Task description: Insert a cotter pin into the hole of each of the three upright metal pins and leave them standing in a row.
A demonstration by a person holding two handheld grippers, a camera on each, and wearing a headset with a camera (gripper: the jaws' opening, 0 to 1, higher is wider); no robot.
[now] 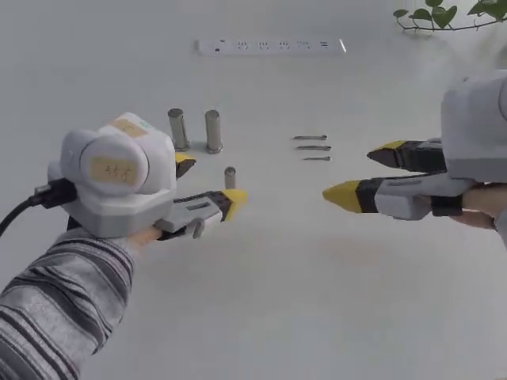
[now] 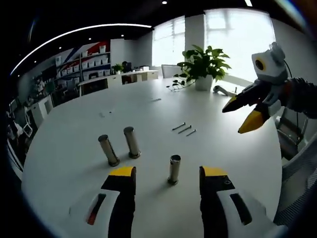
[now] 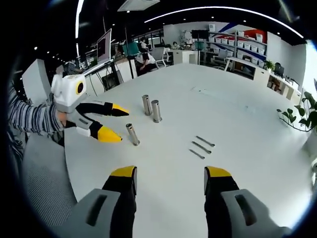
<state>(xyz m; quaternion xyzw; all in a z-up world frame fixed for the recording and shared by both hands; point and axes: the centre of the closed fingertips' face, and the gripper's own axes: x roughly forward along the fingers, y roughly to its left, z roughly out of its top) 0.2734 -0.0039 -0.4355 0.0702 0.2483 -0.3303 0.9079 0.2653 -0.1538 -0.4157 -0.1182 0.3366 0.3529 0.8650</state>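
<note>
Three pins stand upright on the white table (image 1: 277,285). Two of them, the left pin (image 1: 177,129) and the right pin (image 1: 213,131), stand just beside each other at the back. The third, the front pin (image 1: 230,177), stands alone nearer the person.

Three cotter pins lie flat in a short stack of parallel lines, top (image 1: 310,138), middle (image 1: 314,147) and bottom (image 1: 317,158). They are well apart from the pins, to their right in the head view.

Two grippers hang above the table, and both hold nothing. The left gripper (image 1: 212,179) has its jaws spread. In the left gripper view the front pin (image 2: 174,169) stands just ahead of the gap between them, untouched. The right gripper (image 1: 351,174) also has its jaws spread wide, and it points toward the left one from the far side of the cotter pins.

One power strip (image 1: 269,46) lies along the far edge, and one plant (image 1: 436,16) sits at the far right corner.
</note>
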